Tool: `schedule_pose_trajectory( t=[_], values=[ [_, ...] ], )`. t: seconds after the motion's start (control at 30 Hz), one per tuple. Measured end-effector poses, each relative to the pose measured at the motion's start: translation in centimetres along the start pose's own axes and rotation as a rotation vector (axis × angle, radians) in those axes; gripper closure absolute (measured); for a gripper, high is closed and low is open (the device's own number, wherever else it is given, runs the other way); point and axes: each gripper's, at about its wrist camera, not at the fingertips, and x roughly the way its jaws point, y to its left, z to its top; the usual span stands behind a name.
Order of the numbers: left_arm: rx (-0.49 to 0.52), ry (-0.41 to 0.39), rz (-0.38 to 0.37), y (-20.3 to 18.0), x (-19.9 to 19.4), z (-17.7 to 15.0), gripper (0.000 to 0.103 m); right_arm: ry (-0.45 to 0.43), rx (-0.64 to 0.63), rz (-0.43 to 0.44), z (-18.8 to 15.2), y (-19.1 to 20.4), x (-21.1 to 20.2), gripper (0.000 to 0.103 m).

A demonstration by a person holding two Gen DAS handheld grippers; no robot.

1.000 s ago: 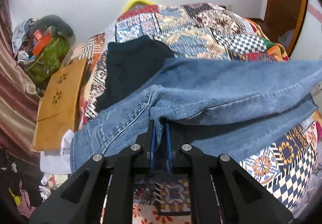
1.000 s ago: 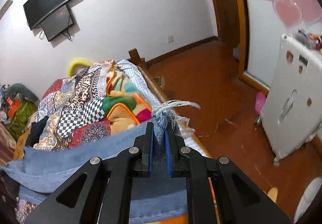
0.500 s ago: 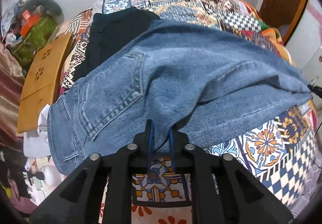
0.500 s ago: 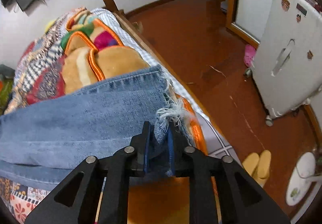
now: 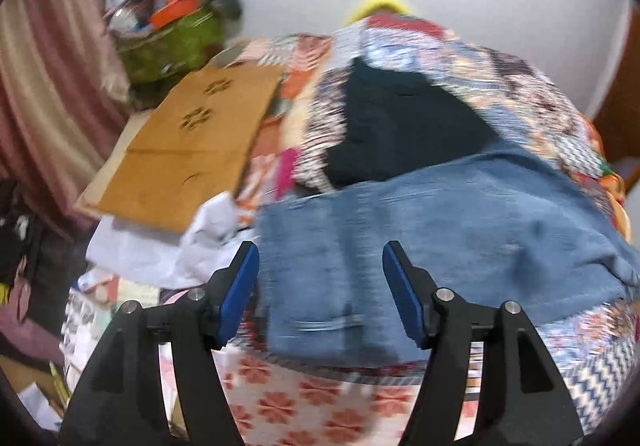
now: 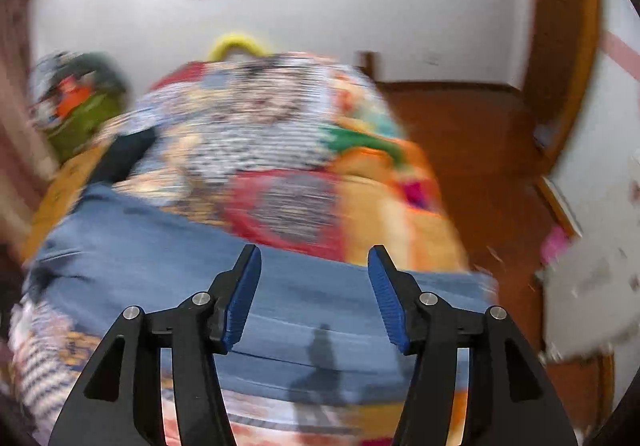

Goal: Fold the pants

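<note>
Blue denim pants (image 5: 440, 230) lie folded lengthwise across a bed with a patchwork quilt (image 5: 500, 77). In the left wrist view the waist end with a belt loop sits below my left gripper (image 5: 320, 266). Its jaws are opening, and the blue pads (image 5: 240, 286) stand clear of the cloth. The right wrist view shows the leg end of the pants (image 6: 312, 306) under my right gripper (image 6: 314, 270). Its jaws are opening too, with nothing pinched between them. Both views are blurred by motion.
A dark garment (image 5: 400, 129) lies on the quilt behind the pants. A brown cardboard sheet (image 5: 192, 149), white cloth (image 5: 168, 246) and a heap of clutter (image 5: 172, 29) sit left of the bed. The wooden floor (image 6: 480, 149) and a white cabinet (image 6: 592, 278) are right of the bed.
Both grippers let go of the denim and their jaws spread apart. The pants now lie flat on the bed, and both hands have pulled back from them.
</note>
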Motion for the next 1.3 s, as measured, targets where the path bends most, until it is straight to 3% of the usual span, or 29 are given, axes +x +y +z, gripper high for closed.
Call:
schedule_pose_trajectory(
  t=[0.13, 0.33, 0.43, 0.63, 0.77, 0.9, 0.93, 0.97, 1.07, 1.3],
  values=[
    [-0.086, 0.121, -0.03, 3.8, 4.5, -1.6, 0.039, 0.028, -0.105, 0.133, 0.6, 6.4, 1.8, 0.047],
    [-0.141, 0.293, -0.225, 4.3, 9.3, -6.4, 0.04, 0.115, -0.255, 0.296, -0.2, 15.2, 5.3, 0.047],
    [-0.16, 0.316, -0.3, 3.9, 10.2, -7.7, 0.058, 0.154, -0.303, 0.344, -0.6, 18.0, 6.3, 0.047],
    [-0.088, 0.207, -0.179, 3.2, 7.9, -5.9, 0.089, 0.194, -0.41, 0.412, -0.7, 21.6, 8.4, 0.041],
    [-0.043, 0.11, -0.067, 3.3, 6.5, -2.7, 0.093, 0.225, -0.481, 0.4, -0.8, 22.9, 10.0, 0.041],
    [-0.009, 0.109, -0.029, 3.7, 7.9, -1.1, 0.092, 0.28, -0.515, 0.388, -1.0, 23.2, 11.2, 0.041],
    [0.01, 0.115, -0.012, 3.4, 8.5, -1.2, 0.092, 0.285, -0.519, 0.39, -1.2, 23.0, 11.1, 0.046],
    [0.017, 0.125, 0.004, 3.2, 9.0, -1.4, 0.092, 0.283, -0.517, 0.393, -1.3, 22.7, 10.9, 0.061],
    [0.001, 0.161, 0.027, 3.2, 10.4, -2.6, 0.092, 0.279, -0.49, 0.403, -1.6, 22.1, 10.4, 0.081],
    [0.024, 0.11, 0.091, 2.6, 9.2, -2.4, 0.092, 0.26, -0.476, 0.433, -2.8, 22.0, 8.3, 0.094]
  ],
)
